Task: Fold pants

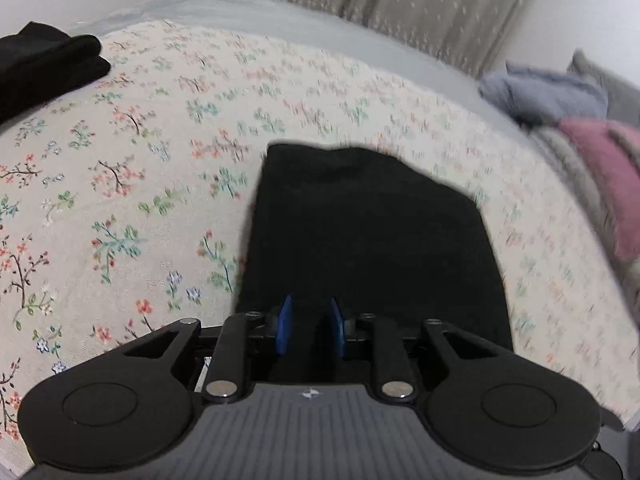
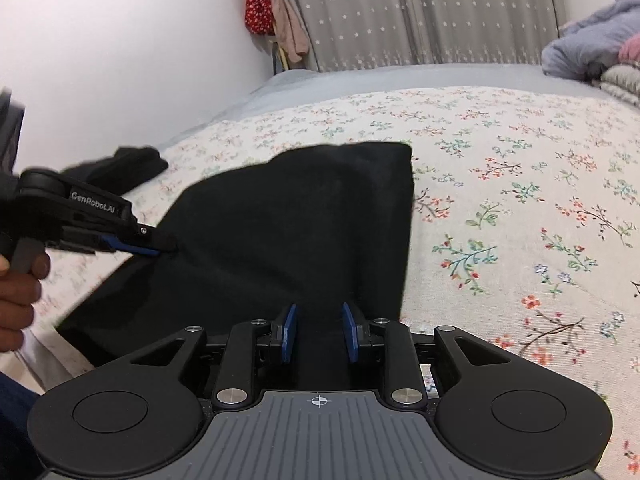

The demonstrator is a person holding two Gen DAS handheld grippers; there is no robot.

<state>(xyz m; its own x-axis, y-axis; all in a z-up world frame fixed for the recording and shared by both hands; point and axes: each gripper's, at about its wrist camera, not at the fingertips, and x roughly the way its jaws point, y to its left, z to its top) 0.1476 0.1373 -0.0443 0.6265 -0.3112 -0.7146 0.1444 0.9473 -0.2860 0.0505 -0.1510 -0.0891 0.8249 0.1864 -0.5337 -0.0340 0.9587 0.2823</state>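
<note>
The black pants [image 2: 288,232] lie partly folded on the bed [image 2: 500,200], long axis running near to far. Both claws grip the near edge: left claw [image 2: 160,249] at the left, right claw [image 2: 319,332] nearer the right side.

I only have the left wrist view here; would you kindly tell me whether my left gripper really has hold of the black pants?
Observer: In the right wrist view, the left gripper meets the pants at their left edge, and the cloth ridges up toward its tip, so it looks pinched.
Operator: Thank you. Where is the right gripper?
Observer: The right gripper is at the pants' near edge, close to their right side, with black cloth between its blue pads. I cannot tell whether they press.
Operator: Is anything beside my left gripper?
Observer: A hand holds its handle at the picture's left edge.
</note>
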